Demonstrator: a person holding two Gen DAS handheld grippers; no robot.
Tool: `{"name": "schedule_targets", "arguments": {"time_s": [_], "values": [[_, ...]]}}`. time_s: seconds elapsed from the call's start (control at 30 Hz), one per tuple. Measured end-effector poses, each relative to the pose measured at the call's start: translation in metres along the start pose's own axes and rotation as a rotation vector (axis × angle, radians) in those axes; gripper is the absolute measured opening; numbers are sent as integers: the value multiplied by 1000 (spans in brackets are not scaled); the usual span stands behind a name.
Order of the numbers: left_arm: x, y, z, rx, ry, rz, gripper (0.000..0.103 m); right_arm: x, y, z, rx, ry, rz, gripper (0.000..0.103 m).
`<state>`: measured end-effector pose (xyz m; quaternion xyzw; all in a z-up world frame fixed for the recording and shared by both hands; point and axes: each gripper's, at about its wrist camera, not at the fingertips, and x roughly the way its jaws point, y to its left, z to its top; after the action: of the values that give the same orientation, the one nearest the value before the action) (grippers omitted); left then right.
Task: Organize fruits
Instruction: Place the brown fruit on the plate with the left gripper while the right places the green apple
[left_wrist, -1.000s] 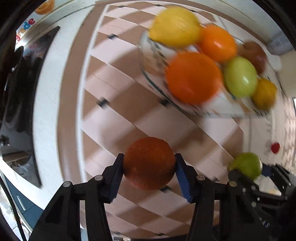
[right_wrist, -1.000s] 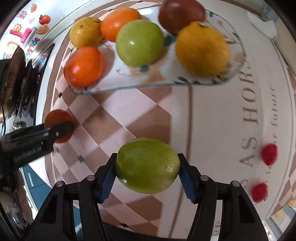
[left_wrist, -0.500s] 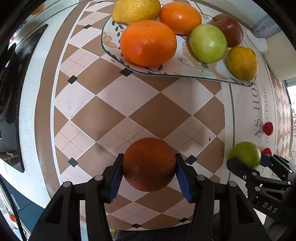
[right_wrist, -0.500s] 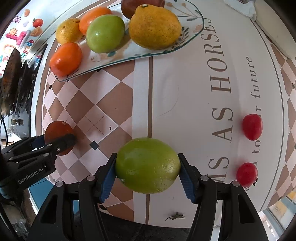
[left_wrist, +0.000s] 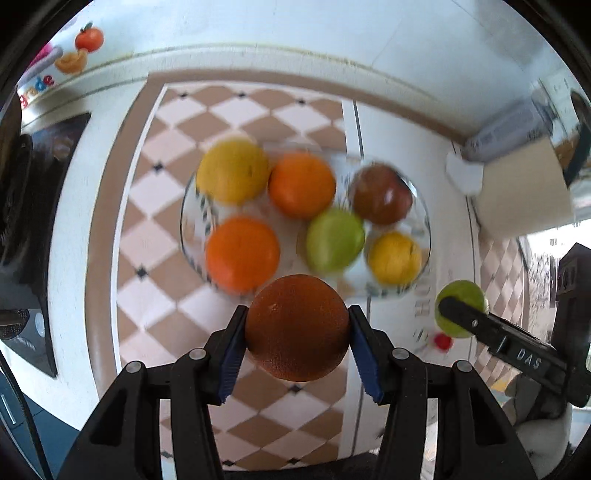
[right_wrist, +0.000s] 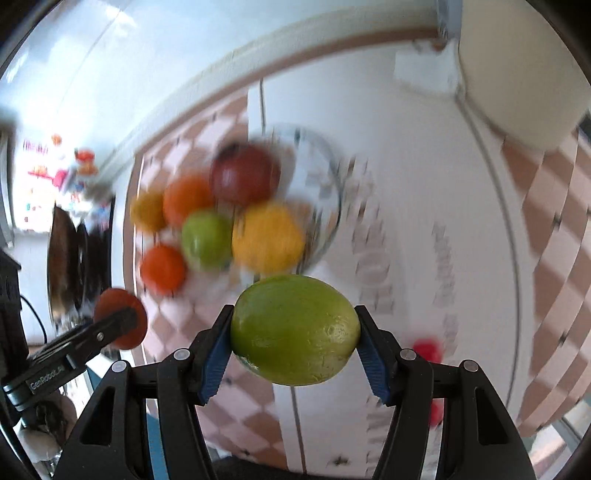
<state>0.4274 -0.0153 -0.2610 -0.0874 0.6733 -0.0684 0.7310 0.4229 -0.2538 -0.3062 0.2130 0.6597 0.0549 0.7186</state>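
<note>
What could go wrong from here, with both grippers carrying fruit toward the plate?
1. The plate already holds six fruits, crowded together; adding the brown orange and the lime could knock one off the rim.
2. Each round fruit is pinched only at its sides by the left gripper and right gripper, so it may slip.
3. Both grippers are close together and could collide over the plate.
</note>
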Motion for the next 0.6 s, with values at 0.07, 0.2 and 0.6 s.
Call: {"name": "schedule_targets", "arguments": {"time_s": [0.07, 0.2, 0.6], "values": [[-1, 2, 12, -2, -5, -2, 50, 0, -2, 22, 12, -13, 6, 65], [-10, 14, 48, -30, -23, 24, 50, 7, -8, 53, 24, -8, 20, 65], [68, -27, 149, -17, 167, -30, 50, 53, 1, 82, 6, 42, 18, 65]]}}
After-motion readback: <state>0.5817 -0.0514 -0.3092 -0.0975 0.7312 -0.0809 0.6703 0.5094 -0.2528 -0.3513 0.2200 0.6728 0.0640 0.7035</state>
